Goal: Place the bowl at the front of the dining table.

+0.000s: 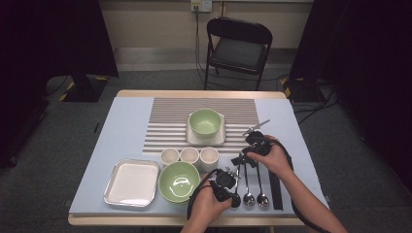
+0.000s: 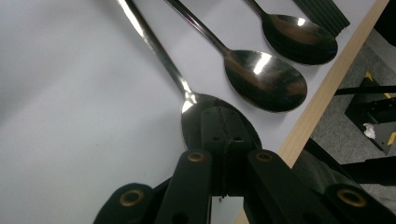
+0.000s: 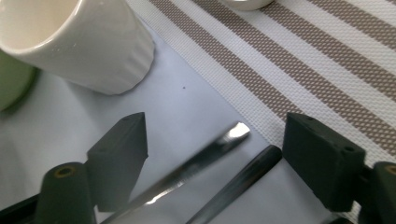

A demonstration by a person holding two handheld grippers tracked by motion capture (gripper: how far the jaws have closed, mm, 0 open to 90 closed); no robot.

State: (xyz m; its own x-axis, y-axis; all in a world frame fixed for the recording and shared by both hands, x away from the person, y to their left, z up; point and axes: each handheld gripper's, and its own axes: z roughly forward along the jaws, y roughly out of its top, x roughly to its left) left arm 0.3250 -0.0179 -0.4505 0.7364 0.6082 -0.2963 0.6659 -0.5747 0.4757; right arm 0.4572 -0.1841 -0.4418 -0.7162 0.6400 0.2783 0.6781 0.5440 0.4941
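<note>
left gripper point(image 2: 223, 140) closed over spoon point(image 2: 196, 109), right gripper point(image 3: 215, 149) apparently straddling handles

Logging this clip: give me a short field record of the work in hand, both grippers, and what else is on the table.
work: handling spoons at the table's near right edge
left gripper: fingers shut, tips over the bowl of the left spoon
right gripper: fingers open, straddling two spoon handle ends, not pressing them
nearby: white cup, striped mat
also on table: two green bowls, metal tray
</note>
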